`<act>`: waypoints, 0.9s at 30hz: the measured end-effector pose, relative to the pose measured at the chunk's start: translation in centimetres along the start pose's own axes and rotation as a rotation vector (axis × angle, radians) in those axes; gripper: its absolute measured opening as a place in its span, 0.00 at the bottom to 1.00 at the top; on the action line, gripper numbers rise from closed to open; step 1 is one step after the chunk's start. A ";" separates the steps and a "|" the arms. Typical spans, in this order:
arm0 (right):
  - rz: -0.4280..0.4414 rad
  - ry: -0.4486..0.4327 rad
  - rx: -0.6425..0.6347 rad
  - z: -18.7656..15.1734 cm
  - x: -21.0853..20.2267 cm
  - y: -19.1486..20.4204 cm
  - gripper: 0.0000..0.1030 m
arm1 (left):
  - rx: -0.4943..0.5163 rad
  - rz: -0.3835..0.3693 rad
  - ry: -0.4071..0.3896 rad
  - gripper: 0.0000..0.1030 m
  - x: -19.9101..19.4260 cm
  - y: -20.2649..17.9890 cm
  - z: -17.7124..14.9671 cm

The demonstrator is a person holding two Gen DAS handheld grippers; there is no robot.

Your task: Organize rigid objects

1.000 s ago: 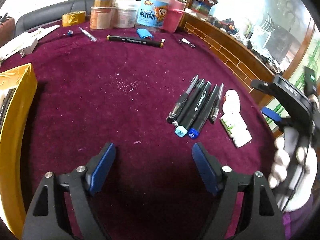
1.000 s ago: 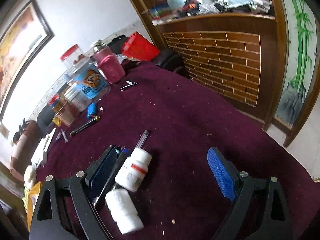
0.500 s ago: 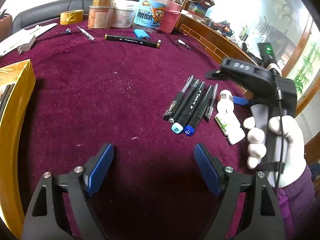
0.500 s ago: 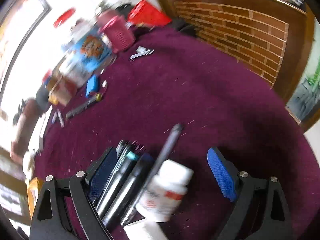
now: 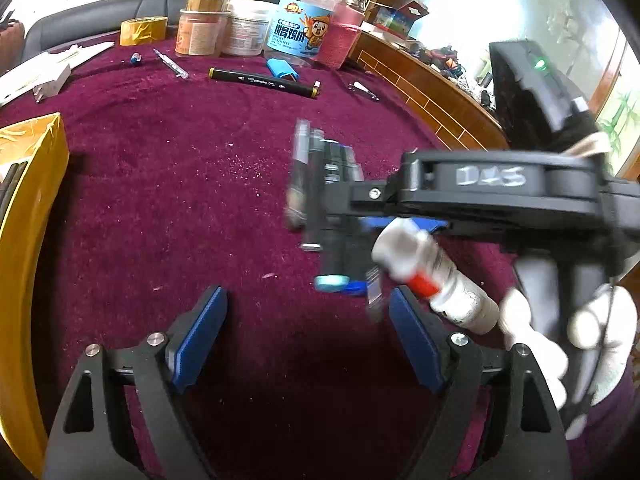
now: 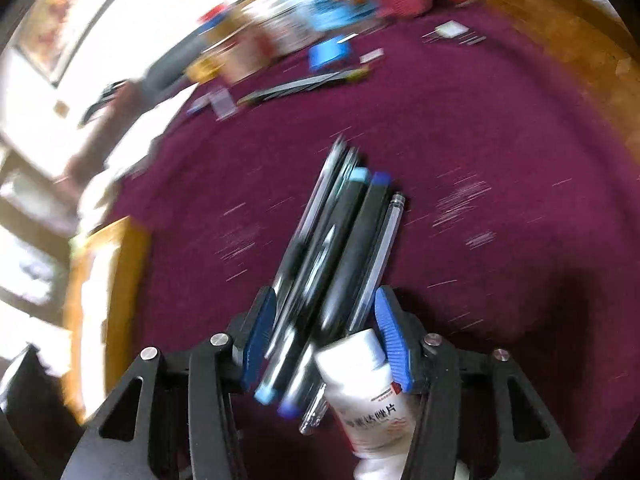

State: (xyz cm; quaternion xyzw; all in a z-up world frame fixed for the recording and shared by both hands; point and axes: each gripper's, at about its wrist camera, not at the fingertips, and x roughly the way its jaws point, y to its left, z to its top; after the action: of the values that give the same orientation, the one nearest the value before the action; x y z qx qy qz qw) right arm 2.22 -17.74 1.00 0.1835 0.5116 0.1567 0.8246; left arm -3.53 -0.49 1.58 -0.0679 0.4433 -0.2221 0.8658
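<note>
right gripper (image 6: pixel 324 332): black frame w/ blue ribbed pads. Fingers have just been closing; now squeezed in on a bunch of pens, w/ the white bottle pinched against the right pad.
pens (image 6: pixel 340 248): long thin sticks, mostly black plastic, one see-through, side by side in a tight bundle. Two have blue end caps. Tips point away from the gripper, over the worktop. A bit blurry.
white bottle (image 6: pixel 368 396): smooth round plastic, red stripe + printed label. Sits at the near end of the bundle, between the fingers.
same bundle, left view: pens (image 5: pixel 328 216) + bottle (image 5: pixel 432 280) in the right gripper (image 5: pixel 360 220), at mid-right, just far of the left gripper's right finger.
hand (image 5: pixel 560 344): white knit glove, wrapped round the right gripper's handle.
left gripper (image 5: pixel 308 332): same black frame + blue pads. Fingers wide apart, nothing between them, only cloth below.
worktop (image 5: pixel 180 184): round, covered in fuzzy dark-red cloth w/ pale specks.
yellow box (image 5: pixel 24 240): shiny, straight sides, at the left edge.
black marker (image 5: pixel 264 82): long, lies flat, far side.
jars (image 5: pixel 256 20): round tubs + a clear jar w/ blue cartoon label, in a row at the far edge.
tape roll (image 5: pixel 144 30): yellow ring, far left.
</note>
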 end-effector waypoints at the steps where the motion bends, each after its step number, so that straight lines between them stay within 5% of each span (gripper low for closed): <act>1: 0.051 0.015 -0.005 -0.1 0.0 0.4 0.45 | 0.000 0.000 0.000 0.81 0.0 0.0 0.0; 3: 0.083 -0.013 -0.019 0.3 -0.8 0.8 0.46 | -0.002 -0.002 -0.001 0.81 0.0 0.0 0.0; 8: -0.017 -0.136 0.010 3.8 -2.5 -0.4 0.47 | -0.006 -0.009 -0.002 0.81 -0.1 0.1 0.0; 13: -0.082 -0.213 0.053 8.6 -1.5 -1.8 0.59 | -0.006 -0.015 -0.001 0.83 -0.1 0.1 0.0; 20: -0.271 -0.162 -0.025 14.3 4.7 -0.6 0.60 | -0.009 -0.021 -0.001 0.83 -0.2 0.1 0.0; 25: -0.313 -0.085 -0.102 13.9 8.0 1.1 0.62 | -0.013 -0.030 -0.001 0.83 -0.3 0.2 0.0; 26: -0.339 -0.061 -0.155 13.4 8.6 2.1 0.61 | -0.014 -0.032 -0.002 0.83 -0.3 0.2 0.0; 27: -0.359 -0.058 -0.195 13.0 8.7 2.8 0.48 | -0.016 -0.035 -0.003 0.83 -0.3 0.2 0.0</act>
State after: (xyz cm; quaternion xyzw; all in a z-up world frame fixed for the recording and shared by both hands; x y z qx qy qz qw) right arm 17.43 -13.19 0.76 0.0131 0.4946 0.0506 0.8675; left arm -3.61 -0.14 1.73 -0.0830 0.4427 -0.2336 0.8617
